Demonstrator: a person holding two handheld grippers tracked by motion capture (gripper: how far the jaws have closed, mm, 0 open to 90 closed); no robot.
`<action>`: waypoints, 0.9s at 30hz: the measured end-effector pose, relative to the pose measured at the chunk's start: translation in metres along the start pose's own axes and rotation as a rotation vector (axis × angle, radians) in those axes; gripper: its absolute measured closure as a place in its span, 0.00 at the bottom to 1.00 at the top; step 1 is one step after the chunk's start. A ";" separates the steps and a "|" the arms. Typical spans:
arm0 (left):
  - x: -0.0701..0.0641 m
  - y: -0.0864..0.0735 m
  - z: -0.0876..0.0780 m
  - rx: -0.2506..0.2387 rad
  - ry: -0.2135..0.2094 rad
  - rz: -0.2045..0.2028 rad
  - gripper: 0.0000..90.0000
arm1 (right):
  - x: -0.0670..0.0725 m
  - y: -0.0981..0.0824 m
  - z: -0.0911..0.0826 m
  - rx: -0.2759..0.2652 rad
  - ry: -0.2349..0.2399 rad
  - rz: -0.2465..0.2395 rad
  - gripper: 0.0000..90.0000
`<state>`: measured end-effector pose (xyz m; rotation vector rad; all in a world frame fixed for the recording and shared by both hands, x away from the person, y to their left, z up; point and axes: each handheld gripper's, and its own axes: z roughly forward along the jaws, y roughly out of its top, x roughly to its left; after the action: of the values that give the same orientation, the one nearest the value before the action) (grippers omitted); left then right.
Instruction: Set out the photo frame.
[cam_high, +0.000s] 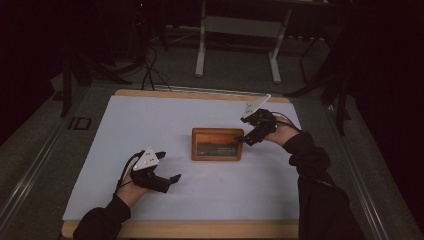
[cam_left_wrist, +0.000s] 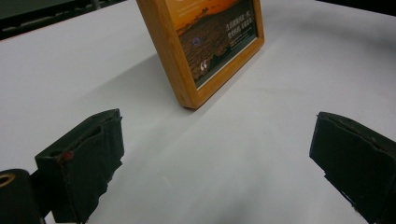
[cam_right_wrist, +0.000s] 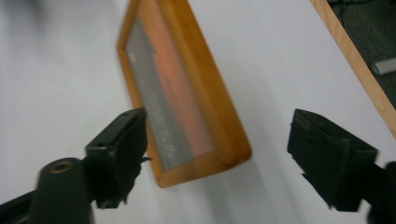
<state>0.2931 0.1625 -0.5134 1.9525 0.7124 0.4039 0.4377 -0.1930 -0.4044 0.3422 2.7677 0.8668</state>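
A wooden picture frame (cam_high: 217, 144) with a sunset picture stands near the middle of the white mat (cam_high: 150, 120), apparently leaning back. In the left gripper view the frame (cam_left_wrist: 210, 42) is ahead of my left gripper (cam_left_wrist: 217, 135), which is open and holds nothing. From above, the left gripper (cam_high: 168, 166) sits left of and nearer than the frame, well apart from it. My right gripper (cam_high: 241, 129) is at the frame's right end. It is open in the right gripper view (cam_right_wrist: 219, 126), with the blurred frame's (cam_right_wrist: 187, 93) near corner between the jaws.
The mat covers a wooden table whose edge (cam_high: 200, 229) shows at the front and back. Beyond the table stand a white desk frame (cam_high: 201, 55) and cables (cam_high: 150, 70) on a dark floor. Bare mat lies all around the frame.
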 end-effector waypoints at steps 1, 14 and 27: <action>0.000 0.000 0.000 -0.002 0.000 0.002 0.04 | 0.002 0.000 -0.001 -0.005 -0.002 -0.004 0.20; -0.002 0.001 0.000 -0.001 -0.009 0.006 0.04 | 0.049 -0.019 -0.016 -0.177 0.037 -0.003 0.17; -0.003 0.000 0.000 0.000 -0.012 0.008 0.04 | 0.088 -0.065 -0.005 -0.261 0.090 0.044 0.17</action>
<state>0.2909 0.1609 -0.5127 1.9573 0.6968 0.3969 0.3427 -0.2221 -0.4505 0.3254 2.6887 1.2659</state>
